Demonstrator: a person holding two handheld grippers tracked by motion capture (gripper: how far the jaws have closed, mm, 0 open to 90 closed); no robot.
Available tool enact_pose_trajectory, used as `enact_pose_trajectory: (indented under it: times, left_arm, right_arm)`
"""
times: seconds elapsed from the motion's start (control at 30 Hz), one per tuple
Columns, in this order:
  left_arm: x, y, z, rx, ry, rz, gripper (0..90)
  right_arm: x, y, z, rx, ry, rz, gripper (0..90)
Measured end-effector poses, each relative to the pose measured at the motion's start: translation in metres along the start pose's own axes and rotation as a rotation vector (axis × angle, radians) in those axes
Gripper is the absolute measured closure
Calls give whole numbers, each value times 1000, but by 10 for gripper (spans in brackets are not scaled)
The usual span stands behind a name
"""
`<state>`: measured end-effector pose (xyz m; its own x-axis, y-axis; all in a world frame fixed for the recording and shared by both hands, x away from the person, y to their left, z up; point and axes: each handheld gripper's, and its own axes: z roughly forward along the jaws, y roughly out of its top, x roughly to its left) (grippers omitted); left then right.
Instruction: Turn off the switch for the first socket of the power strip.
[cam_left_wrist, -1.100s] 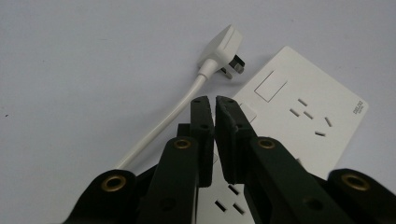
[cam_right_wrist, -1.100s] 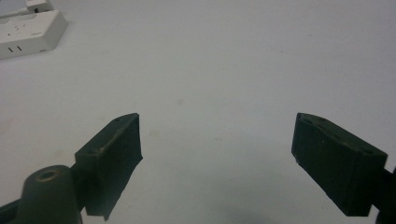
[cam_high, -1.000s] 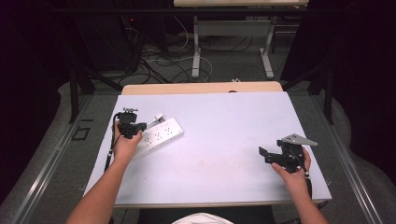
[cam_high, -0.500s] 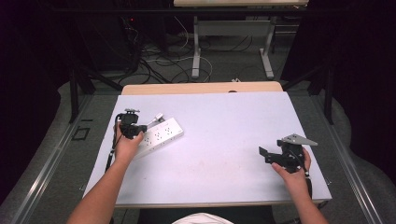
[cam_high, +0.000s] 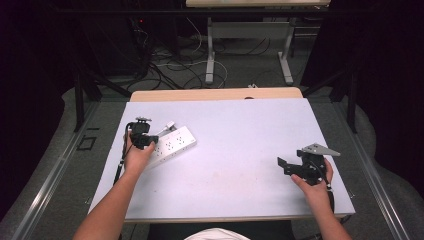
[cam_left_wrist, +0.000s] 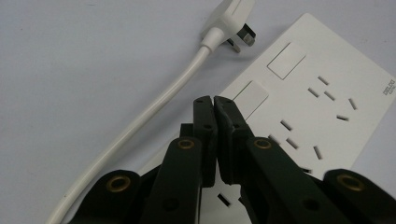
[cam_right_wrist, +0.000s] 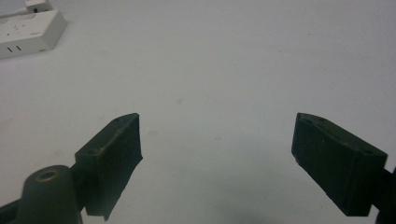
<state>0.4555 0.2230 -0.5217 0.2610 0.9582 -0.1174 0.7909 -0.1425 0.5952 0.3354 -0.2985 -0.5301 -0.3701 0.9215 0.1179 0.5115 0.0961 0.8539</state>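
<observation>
A white power strip (cam_high: 173, 144) lies flat on the left part of the white table (cam_high: 240, 150), its sockets facing up (cam_left_wrist: 322, 93). Its white cable (cam_left_wrist: 154, 107) runs along the table and ends in a white plug (cam_left_wrist: 229, 18) lying beside the strip's far end. My left gripper (cam_high: 143, 140) hovers over the near end of the strip, shut (cam_left_wrist: 215, 100) with nothing between its jaws. At the right side of the table my right gripper (cam_high: 283, 165) is held low and stands open (cam_right_wrist: 217, 135) over bare tabletop. The strip's end (cam_right_wrist: 28, 28) lies far off in the right gripper view.
Beyond the white table is a wooden edge (cam_high: 215, 94). Cables (cam_high: 170, 65) and desk legs (cam_high: 210, 50) clutter the floor behind. Metal rails (cam_high: 50, 175) run along both sides of the table.
</observation>
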Motion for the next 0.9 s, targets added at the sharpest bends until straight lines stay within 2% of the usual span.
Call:
enact_pose_trajectory:
  times: [0.9]
  left_arm:
    - [-1,0,0,-1,3,-3,881]
  right_arm:
    - [-1,0,0,1,6,4,154]
